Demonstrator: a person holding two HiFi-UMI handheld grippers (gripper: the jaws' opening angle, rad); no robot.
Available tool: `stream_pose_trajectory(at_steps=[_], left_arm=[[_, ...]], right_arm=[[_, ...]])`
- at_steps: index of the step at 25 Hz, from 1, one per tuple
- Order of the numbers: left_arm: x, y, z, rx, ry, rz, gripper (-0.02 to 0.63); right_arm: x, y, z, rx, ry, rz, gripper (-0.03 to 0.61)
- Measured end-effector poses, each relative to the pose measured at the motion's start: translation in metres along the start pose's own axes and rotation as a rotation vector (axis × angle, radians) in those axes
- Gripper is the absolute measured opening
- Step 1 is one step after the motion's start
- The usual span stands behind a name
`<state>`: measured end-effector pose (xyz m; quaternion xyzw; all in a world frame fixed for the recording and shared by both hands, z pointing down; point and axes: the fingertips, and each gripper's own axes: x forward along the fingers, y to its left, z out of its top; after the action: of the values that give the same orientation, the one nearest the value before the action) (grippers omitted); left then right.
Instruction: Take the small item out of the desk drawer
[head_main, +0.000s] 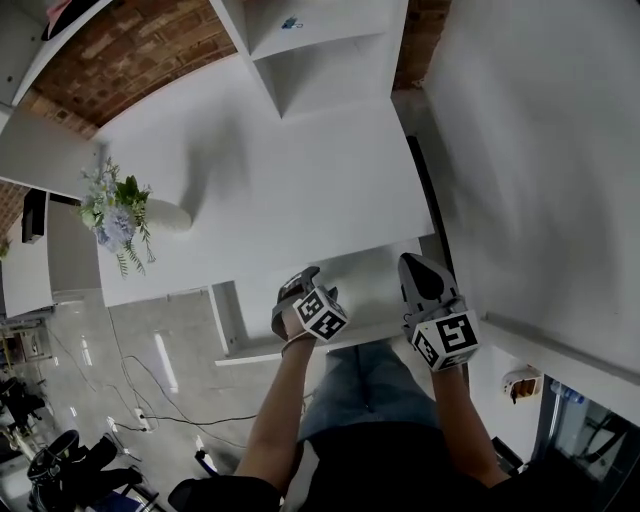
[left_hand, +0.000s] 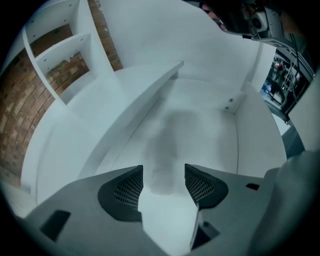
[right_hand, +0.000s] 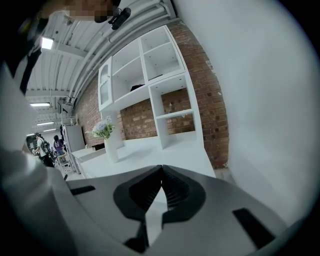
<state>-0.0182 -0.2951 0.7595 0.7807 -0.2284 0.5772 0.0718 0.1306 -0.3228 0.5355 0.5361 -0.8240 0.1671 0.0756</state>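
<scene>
While our left gripper (left_hand: 163, 175) hangs jaws spread and empty above the open desk drawer (left_hand: 210, 125), our right gripper (right_hand: 161, 175) beside it is pressed together; we cannot make out the small item.

A long white worktop (head_main: 260, 170) runs along a red brick wall (head_main: 140, 45). On its far end stands a white open shelf unit (head_main: 325, 55). A plain white wall (head_main: 540, 140) closes the right side. Near the worktop's left edge stands a white vase of pale flowers (head_main: 125, 215). Below it the floor (head_main: 90, 340) is grey and glossy, with bright streaks of reflected light and thin dark cables (head_main: 140, 395) trailing across it. The right gripper view shows more: a tall cabinet (right_hand: 105, 80) with a glazed door joins the shelving, and overhead is a pale beamed ceiling with a bright lamp (right_hand: 46, 43) – well beyond, at the left, people (right_hand: 39, 146) stand small and indistinct.
</scene>
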Motion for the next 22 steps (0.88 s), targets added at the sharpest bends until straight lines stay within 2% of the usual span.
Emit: stream_pose_trajectory(at_steps=[13,16,18,22], left_arm=[[0.031,0.0,-0.015,0.05,0.086,-0.065,0.242],[0.033,0.0,-0.017,0.059,0.095,-0.06,0.22],[0.033,0.002,-0.016,0.063,0.095,-0.051,0.183],[0.032,0.002,-0.014,0.087,0.092,-0.052,0.17]], right_arm=[[-0.001,-0.003,-0.009,0.011,0.026,-0.029,-0.003],[-0.003,-0.005,-0.008,0.012,0.025,-0.035,-0.003],[-0.005,-0.006,-0.007,0.012,0.024,-0.037,-0.003],[-0.007,-0.007,-0.007,0.012,0.022,-0.035,-0.003]])
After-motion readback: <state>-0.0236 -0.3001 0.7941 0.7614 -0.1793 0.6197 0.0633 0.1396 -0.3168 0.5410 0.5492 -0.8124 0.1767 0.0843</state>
